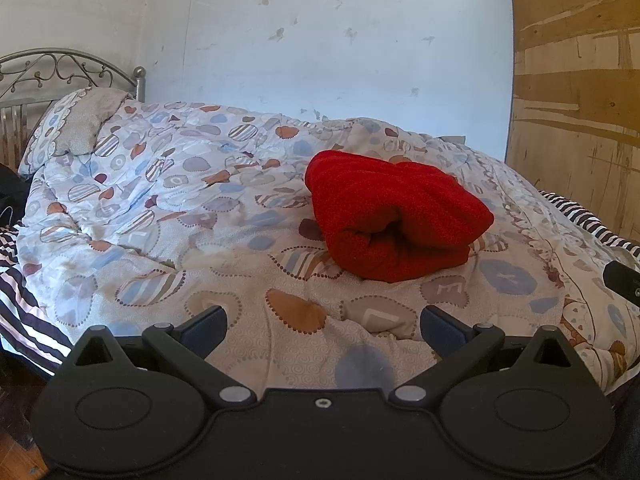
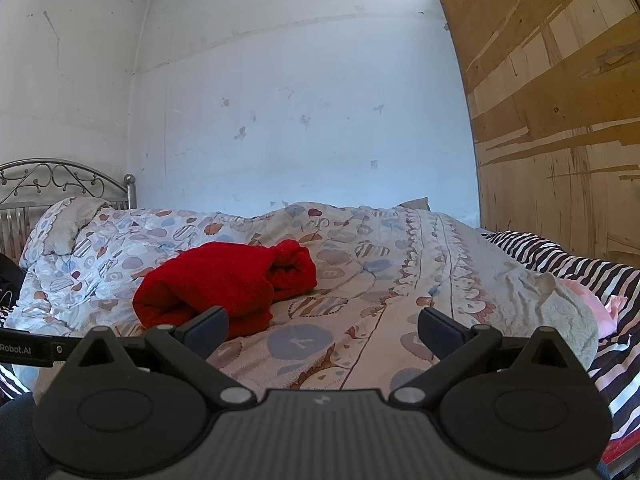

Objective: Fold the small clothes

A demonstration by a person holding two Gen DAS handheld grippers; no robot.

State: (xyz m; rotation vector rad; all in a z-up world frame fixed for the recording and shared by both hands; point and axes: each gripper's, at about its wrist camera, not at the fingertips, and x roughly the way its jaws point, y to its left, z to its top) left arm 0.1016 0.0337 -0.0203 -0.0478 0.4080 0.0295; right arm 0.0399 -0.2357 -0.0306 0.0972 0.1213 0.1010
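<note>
A red garment (image 1: pixel 394 216) lies folded into a thick bundle on the patterned quilt (image 1: pixel 192 216). It also shows in the right wrist view (image 2: pixel 224 280), left of centre. My left gripper (image 1: pixel 323 330) is open and empty, held near the bed's front edge, short of the bundle and a little left of it. My right gripper (image 2: pixel 323 330) is open and empty, to the right of the bundle; its left finger (image 2: pixel 206 326) overlaps the bundle's near edge in the view. Part of the other gripper shows at the right edge of the left wrist view (image 1: pixel 622 280).
The quilt covers a bed with a metal headboard (image 1: pixel 60 76) and a pillow (image 1: pixel 76 124) at the left. A striped sheet (image 2: pixel 580 268) and a pink cloth (image 2: pixel 600 308) lie at the right. A white wall (image 2: pixel 300 120) stands behind, a wooden panel (image 2: pixel 560 120) at the right.
</note>
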